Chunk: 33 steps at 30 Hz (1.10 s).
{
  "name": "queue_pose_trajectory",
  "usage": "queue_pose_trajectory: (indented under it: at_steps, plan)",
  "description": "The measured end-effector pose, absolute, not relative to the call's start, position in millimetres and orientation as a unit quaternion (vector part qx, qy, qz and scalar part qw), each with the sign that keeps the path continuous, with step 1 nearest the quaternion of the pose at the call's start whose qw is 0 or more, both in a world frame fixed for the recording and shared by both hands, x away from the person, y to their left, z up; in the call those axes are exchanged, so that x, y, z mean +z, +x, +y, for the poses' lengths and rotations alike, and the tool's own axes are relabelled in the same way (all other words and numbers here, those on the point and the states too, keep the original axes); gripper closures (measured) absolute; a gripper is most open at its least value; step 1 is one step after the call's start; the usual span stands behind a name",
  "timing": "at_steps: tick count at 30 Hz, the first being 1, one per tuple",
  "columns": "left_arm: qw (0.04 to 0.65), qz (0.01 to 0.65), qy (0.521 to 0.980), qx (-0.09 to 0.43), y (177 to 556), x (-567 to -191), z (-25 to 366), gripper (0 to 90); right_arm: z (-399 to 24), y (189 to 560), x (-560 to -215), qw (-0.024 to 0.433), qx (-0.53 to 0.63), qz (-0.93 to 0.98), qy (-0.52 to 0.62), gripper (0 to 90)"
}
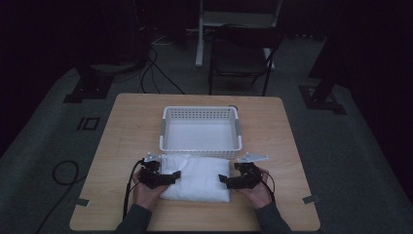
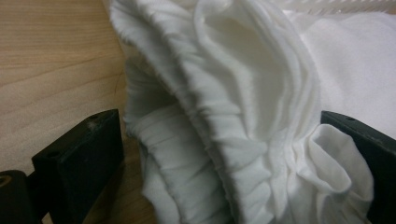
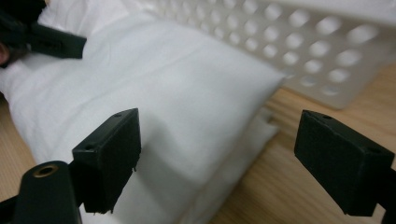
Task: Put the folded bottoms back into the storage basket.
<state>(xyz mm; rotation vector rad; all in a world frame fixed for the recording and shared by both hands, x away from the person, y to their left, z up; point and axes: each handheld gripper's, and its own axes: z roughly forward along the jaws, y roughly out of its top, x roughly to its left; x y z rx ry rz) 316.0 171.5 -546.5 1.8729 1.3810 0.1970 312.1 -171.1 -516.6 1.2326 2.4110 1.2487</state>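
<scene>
A folded white cloth (image 1: 197, 178) lies on the wooden table (image 1: 272, 126), just in front of a white perforated basket (image 1: 200, 109). My left gripper (image 1: 176, 174) is at the cloth's left edge. In the left gripper view its jaws (image 2: 222, 140) stand wide, with bunched, ribbed folds of the cloth (image 2: 233, 93) between them. My right gripper (image 1: 223, 179) is at the cloth's right edge. It is open (image 3: 217, 140), its left jaw over the cloth (image 3: 177, 79) and its right jaw over bare wood. The left gripper (image 3: 42, 37) shows far off in the right gripper view.
The basket's wall (image 3: 289, 42) stands close behind the cloth and looks empty from above. A dark chair (image 1: 241, 53) is beyond the table's far edge. Cables (image 1: 65, 173) trail on the floor at the left. Bare table surface lies on both sides of the basket.
</scene>
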Motion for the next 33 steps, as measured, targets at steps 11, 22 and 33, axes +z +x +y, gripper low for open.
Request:
queue_pose_trajectory:
  at_steps: [11, 22, 33]
  plan:
    - [0.401, 0.535, 0.741, 0.064, 318.9, -550.1, 174.0, 2.0, -164.3, 321.3, -541.9, 0.042, 0.411, 0.803, 0.43, 11.4]
    - [0.412, 0.516, 0.751, 0.031, 320.2, -548.9, 176.6, 12.5, -164.5, 324.4, -551.5, 0.002, 0.421, 0.792, 0.443, 12.9]
    - [0.418, 0.5, 0.758, -0.019, 322.0, -547.7, 175.7, 34.0, -163.9, 328.3, -556.6, -0.079, 0.447, 0.776, 0.438, 46.1]
